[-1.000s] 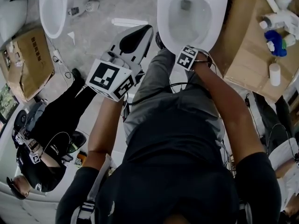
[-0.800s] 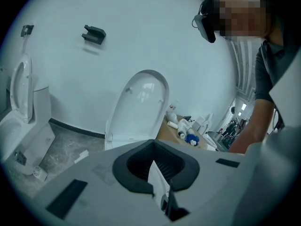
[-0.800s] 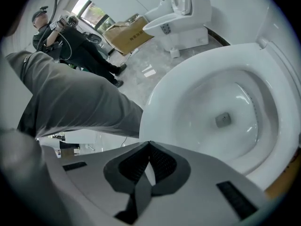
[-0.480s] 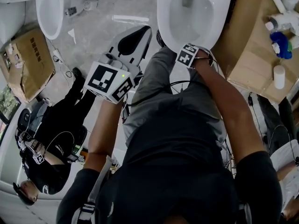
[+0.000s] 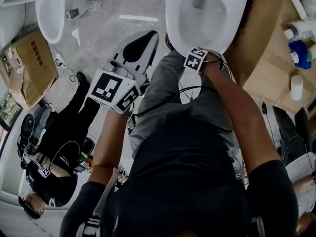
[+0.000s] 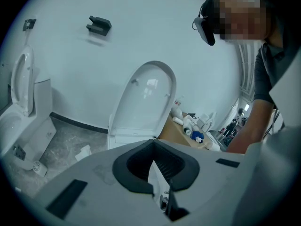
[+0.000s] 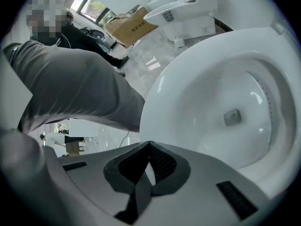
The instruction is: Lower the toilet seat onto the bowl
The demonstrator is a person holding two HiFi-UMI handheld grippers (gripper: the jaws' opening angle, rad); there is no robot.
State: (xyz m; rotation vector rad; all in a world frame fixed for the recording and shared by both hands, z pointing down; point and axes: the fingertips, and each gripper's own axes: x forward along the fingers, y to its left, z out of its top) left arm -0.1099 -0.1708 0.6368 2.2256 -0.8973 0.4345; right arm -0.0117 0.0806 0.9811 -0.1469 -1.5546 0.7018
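Concrete floor [image 5: 113, 4] surrounds the toilet. Both grippers have sunk. Right gripper [image 7: 149, 144], jaws shut and empty, meets the toilet seat [image 5: 173, 21] at its near rim; the seat appears down on the bowl [image 5: 202, 13]. Left gripper [image 6: 153, 144] is closed and empty.

- Cool, even, diffuse light fills all three views; the pale floor [image 5: 108, 4] carries only faint, soft-edged shadows.
- Soft glare sits on the glaze of the toilet bowl [image 7: 225, 93] and on the raised lid [image 6: 146, 95].
- A far window [image 7: 91, 3] is blown out white.
- Both gripper views bulge strongly, with dark corners.
- The left gripper [image 6: 153, 144] and right gripper [image 7: 149, 144], nearest their lenses, look soft.
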